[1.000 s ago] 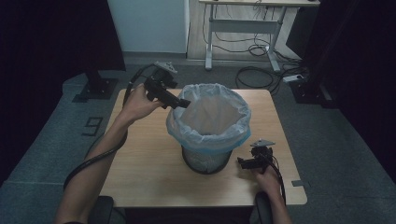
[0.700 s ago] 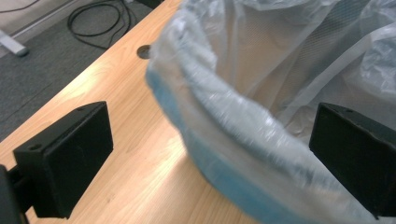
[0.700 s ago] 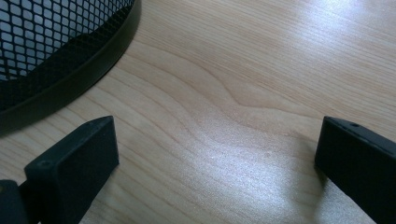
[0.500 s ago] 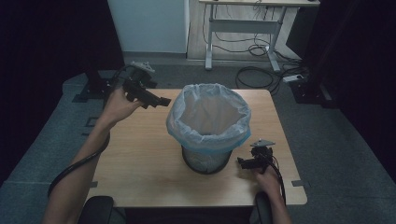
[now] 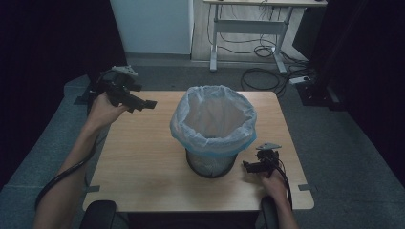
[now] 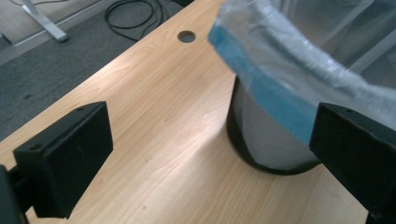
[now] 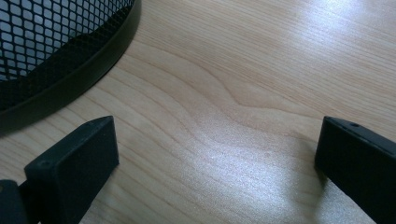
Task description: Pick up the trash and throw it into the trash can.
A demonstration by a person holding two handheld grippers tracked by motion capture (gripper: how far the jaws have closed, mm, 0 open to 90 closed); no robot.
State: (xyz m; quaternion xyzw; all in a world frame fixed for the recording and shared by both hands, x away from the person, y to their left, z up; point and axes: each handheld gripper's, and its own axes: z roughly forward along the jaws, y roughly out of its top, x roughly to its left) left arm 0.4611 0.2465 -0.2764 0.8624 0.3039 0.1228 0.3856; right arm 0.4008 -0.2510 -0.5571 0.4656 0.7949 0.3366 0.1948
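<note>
Left tool withdrawn from lined bin, jaws wide, empty
Bag seated over rim; right tool wide open, empty, beside bin base

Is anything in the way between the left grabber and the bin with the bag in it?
Nothing visible is. The left gripper is held up with its jaws wide apart, aimed toward the bin and its bag. In the left gripper view, just bare table lies between the jaws and the bin.

tongs: 2, left tongs and right tongs | mesh bin: 1 | bin liner: 1 | table: 1
</note>
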